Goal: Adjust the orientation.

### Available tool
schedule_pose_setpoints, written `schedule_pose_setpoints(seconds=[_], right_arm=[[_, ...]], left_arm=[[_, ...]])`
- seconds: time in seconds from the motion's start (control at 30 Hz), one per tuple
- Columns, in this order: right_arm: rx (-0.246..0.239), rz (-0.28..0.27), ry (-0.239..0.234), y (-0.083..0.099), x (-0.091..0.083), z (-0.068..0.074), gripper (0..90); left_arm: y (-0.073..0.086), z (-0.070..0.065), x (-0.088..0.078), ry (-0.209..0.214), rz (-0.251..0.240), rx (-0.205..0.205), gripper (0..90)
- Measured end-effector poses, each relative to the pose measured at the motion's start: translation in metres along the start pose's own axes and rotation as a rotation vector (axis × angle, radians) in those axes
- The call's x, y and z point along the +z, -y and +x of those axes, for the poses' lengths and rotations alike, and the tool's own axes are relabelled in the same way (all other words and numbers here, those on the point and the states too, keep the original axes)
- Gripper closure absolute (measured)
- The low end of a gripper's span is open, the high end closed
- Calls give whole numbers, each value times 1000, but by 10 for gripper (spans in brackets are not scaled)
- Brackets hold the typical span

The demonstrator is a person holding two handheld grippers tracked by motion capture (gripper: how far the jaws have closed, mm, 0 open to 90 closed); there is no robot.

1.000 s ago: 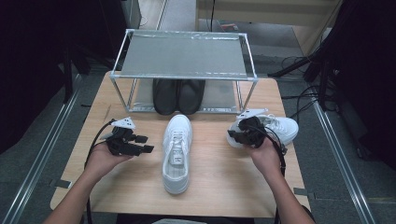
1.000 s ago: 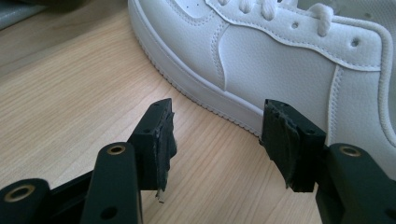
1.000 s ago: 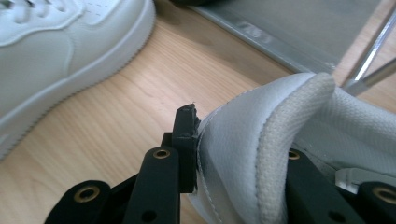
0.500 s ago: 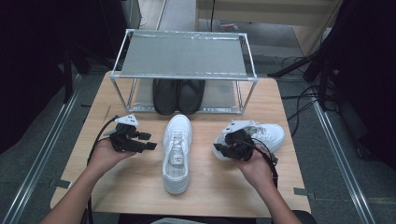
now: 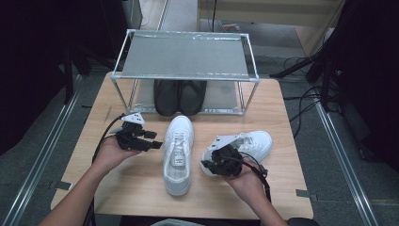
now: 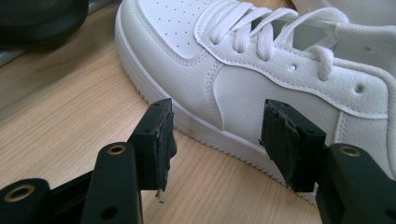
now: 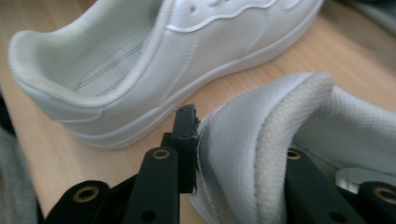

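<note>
Two white sneakers lie on the wooden table (image 5: pixel 113 188). The middle sneaker (image 5: pixel 178 155) (image 6: pixel 261 88) (image 7: pixel 140 60) points its toe toward the rack. My left gripper (image 5: pixel 157 139) (image 6: pixel 217 135) is level with that shoe's left side, jaws open, with the sole edge just beyond the pads and no contact. My right gripper (image 5: pixel 211 162) (image 7: pixel 238 140) is shut on the heel of the right sneaker (image 5: pixel 249 143) (image 7: pixel 243 154), one jaw outside the heel wall and one inside the opening. That shoe lies slanted, heel close to the middle sneaker.
A metal-framed rack (image 5: pixel 186 56) stands at the back of the table, with a pair of black shoes (image 5: pixel 181 94) (image 6: pixel 42 18) on its lower level. Cables trail from both grippers. Bare wood lies at the front left and far right.
My right gripper has pulled the right sneaker by its heel leftward and toward the front, closer to the middle sneaker. The left gripper and middle sneaker have stayed put.
</note>
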State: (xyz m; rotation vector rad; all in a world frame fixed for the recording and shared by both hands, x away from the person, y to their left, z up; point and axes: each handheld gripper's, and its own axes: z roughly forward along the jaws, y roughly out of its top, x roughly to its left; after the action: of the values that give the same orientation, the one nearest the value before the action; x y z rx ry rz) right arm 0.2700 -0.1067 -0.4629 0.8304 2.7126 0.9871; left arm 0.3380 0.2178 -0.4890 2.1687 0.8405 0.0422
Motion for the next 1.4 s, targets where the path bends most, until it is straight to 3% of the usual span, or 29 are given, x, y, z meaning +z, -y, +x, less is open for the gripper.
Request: schedule_pose_setpoints(seconds=[0.13,0.27,0.43,0.6,0.7,0.83,1.0,1.2,1.4], right_arm=[[0,2,-50,1,6,8,745],[-9,26,-68,3,13,14,748],[41,47,-136,10,23,10,736],[58,10,-165,9,17,5,658],[59,-9,-154,10,9,4,643],[71,-88,-148,9,-10,-3,630],[63,-142,-154,11,-28,-9,687],[79,-176,-86,18,-49,-21,785],[147,-184,-5,32,-60,-43,843]], left_arm=[[-2,1,3,9,12,10,443],[-4,0,5,15,16,12,442],[-5,1,6,16,20,14,441],[-4,2,6,14,21,8,440],[-4,1,6,10,18,6,438],[-4,1,6,9,18,6,435],[-5,1,5,4,7,5,431],[-5,3,4,-2,5,2,431],[-7,3,6,0,0,7,429]])
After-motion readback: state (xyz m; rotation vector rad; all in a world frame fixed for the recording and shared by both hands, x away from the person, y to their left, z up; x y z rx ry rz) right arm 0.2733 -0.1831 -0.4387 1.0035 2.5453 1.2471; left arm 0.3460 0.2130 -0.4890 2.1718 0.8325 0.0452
